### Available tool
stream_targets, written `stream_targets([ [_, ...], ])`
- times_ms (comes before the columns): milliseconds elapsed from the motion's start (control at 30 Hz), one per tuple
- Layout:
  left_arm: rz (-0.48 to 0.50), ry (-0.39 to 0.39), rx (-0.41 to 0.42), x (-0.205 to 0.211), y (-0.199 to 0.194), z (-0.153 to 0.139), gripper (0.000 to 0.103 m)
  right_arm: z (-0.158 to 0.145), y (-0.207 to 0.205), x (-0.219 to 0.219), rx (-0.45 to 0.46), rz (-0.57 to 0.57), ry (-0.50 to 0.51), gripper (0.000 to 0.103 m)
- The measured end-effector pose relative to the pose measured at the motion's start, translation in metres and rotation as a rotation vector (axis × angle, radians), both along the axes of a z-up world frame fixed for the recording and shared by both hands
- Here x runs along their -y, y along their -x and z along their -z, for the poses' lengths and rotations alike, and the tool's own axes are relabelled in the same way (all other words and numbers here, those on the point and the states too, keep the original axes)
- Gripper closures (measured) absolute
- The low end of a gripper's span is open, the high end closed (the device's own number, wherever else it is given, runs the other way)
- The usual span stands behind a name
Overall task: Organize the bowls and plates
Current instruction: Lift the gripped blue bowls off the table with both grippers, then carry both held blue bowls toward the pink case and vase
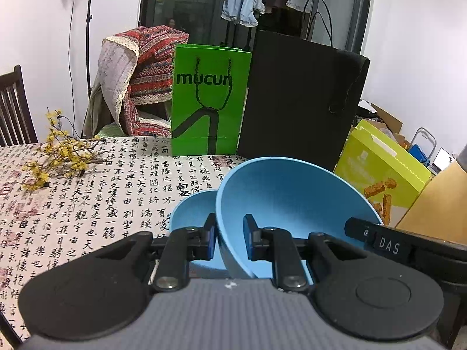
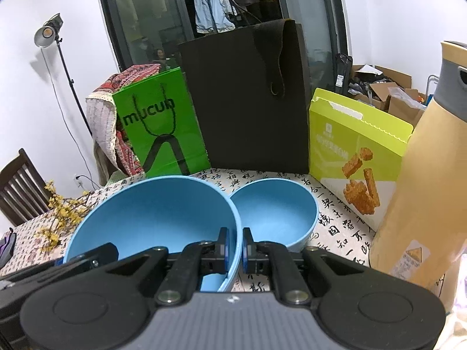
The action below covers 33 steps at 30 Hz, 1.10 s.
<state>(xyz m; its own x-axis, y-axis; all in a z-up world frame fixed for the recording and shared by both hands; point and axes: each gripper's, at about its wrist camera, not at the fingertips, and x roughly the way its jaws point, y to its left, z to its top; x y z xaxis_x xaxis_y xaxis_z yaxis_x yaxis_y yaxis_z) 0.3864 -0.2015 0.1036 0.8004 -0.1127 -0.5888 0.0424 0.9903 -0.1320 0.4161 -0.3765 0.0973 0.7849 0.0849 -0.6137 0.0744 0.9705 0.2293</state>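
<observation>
My left gripper pinches the rim of the big blue bowl, one pad inside, one outside. At its 9 o'clock the small blue bowl peeks out, with open worktop beyond toward the yellow flowers. My right gripper pinches the same big bowl's opposite rim. At 12 o'clock stand a green bag and a black bag; at 3 o'clock a snack box and tan flask crowd the edge.
</observation>
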Motion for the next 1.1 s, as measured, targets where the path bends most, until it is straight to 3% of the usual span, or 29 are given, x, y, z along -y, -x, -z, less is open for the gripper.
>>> stream_targets([
  [1100,-0.064,-0.024,0.038,-0.044,0.063,0.000,0.084,-0.002,0.053,-0.043,0.039,-0.085,-0.011,0.095],
])
